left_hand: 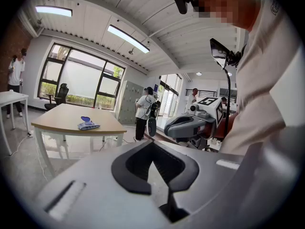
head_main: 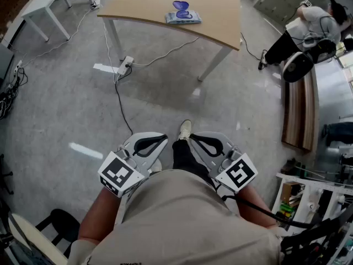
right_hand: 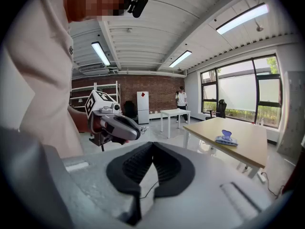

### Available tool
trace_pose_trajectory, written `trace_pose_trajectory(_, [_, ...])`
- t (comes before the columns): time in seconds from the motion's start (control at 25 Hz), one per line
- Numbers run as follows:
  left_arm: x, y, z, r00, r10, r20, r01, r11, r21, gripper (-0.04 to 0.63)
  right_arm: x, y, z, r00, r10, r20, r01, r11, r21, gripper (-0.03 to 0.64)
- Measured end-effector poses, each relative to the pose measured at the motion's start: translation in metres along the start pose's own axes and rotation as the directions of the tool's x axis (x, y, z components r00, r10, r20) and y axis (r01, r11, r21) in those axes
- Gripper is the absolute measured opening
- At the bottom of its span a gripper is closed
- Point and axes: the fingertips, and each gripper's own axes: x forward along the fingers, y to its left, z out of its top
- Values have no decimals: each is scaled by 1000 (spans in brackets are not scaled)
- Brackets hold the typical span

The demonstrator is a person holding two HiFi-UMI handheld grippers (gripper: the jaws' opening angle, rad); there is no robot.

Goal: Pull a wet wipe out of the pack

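The wet wipe pack (head_main: 182, 16) lies on the wooden table (head_main: 220, 21), pale blue with its blue lid flipped up. It shows small and far off in the left gripper view (left_hand: 88, 124) and in the right gripper view (right_hand: 226, 139). Both grippers are held close to the person's body, well short of the table. My left gripper (head_main: 164, 137) is shut, its black pads meeting at the tips (left_hand: 152, 143) with nothing between them. My right gripper (head_main: 191, 137) is likewise shut and holds nothing (right_hand: 153, 144). Each gripper points toward the other.
A power strip (head_main: 126, 64) with cables lies on the grey floor under the table's near edge. A wooden bench (head_main: 300, 112) and a bent-over person (head_main: 309, 29) are at the right. A white table (head_main: 47, 4) stands far left, a cluttered shelf (head_main: 298, 197) lower right.
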Motion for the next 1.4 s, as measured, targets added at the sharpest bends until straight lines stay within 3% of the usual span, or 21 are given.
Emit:
trace_pose_trajectory(0.48, [155,114,79,998,66,-2,-66,997,34,2,27,-209,28,997,54,49,-53,998,-18,3])
trace_pose_trajectory(0.88, [277,215,107,990,137,-11,-137,990,14,2,56,-362,6,997,72,9,-71,997,-20,2])
trace_pose_trajectory(1.04, [306,260,121,990,141,-29,-141,990,8,2,76,-412,12,999,51,-9,-52,999,-12,3])
trace_pose_trajectory(1.4, [368,407,117,992,97,-76,-97,995,6,2,174,-521,18,996,-39,-79,40,999,1,3])
